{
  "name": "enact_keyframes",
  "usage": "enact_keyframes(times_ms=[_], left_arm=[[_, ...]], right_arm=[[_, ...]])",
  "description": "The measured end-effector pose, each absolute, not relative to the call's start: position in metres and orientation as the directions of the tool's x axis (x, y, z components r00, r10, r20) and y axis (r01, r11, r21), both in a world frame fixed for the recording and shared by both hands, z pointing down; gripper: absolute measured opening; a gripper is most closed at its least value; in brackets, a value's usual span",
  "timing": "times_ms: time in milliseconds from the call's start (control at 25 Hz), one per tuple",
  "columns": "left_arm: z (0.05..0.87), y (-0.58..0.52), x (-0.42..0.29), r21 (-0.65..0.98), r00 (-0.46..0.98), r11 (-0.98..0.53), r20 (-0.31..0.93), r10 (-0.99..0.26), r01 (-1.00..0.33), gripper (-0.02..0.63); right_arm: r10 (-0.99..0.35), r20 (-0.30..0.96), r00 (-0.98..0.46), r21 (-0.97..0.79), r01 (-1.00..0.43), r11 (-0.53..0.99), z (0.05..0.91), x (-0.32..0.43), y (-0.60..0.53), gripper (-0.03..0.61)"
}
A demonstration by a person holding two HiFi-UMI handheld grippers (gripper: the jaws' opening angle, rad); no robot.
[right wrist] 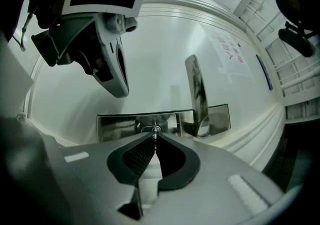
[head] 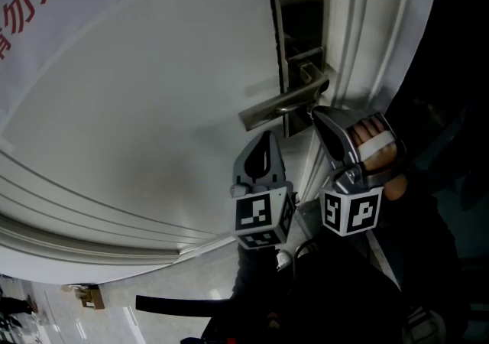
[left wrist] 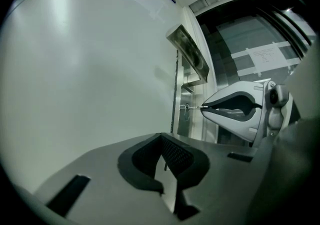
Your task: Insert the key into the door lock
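Observation:
A steel lock plate [head: 298, 44] with a lever handle [head: 281, 108] is set in the white door [head: 137, 105]. My right gripper [head: 315, 111] is under the lever, with its tips against the plate. It is shut on a thin metal key [right wrist: 155, 135]. In the left gripper view, the key [left wrist: 194, 107] spans from the right gripper [left wrist: 235, 110] to the round keyhole [left wrist: 186, 111]; how deep it sits cannot be told. My left gripper [head: 267, 136] hangs just left of it, close to the door, shut with nothing held.
The door frame moulding [head: 359, 29] runs along the right of the lock. A sheet with red characters [head: 30, 6] hangs on the door at upper left. The left gripper [right wrist: 107, 59] hangs near the lock plate [right wrist: 165, 121] in the right gripper view. Tiled floor [head: 153, 304] shows below.

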State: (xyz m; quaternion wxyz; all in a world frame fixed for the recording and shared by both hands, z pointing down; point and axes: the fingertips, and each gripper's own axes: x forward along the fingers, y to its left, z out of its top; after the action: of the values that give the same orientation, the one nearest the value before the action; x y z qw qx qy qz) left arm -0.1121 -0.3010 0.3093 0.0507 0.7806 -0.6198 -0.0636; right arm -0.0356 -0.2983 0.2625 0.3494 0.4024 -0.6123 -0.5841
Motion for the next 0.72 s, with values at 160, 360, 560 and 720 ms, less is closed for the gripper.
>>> enact_keyframes(times_ms=[160,360,560,720], left_arm=[[0.3071,-0.3012,-0.1113,0.166,0.223,-0.226,-0.036,-0.974,-0.960,0.002],[0.3078,-0.3010,-0.1097,0.161,0.229,-0.231,-0.035,-0.973,-0.959,0.002],[0.3073,-0.3001,-0.1102,0.168,0.225,-0.229,-0.039,-0.973,-0.959,0.002],[0.3083,-0.2990,-0.1099,0.175,0.226,-0.228,-0.032,-0.974,-0.958,0.002]], right_arm=[[-0.901,-0.043,-0.432,0.996,-0.085,-0.006,0.2621,-0.0363,-0.2988,0.012],[-0.900,-0.038,-0.433,0.997,-0.083,-0.003,0.2625,-0.0362,-0.2984,0.012],[-0.901,-0.036,-0.433,0.997,-0.081,-0.001,0.2622,-0.0363,-0.2986,0.012],[-0.901,-0.034,-0.432,0.997,-0.081,0.001,0.2625,-0.0361,-0.2985,0.012]])
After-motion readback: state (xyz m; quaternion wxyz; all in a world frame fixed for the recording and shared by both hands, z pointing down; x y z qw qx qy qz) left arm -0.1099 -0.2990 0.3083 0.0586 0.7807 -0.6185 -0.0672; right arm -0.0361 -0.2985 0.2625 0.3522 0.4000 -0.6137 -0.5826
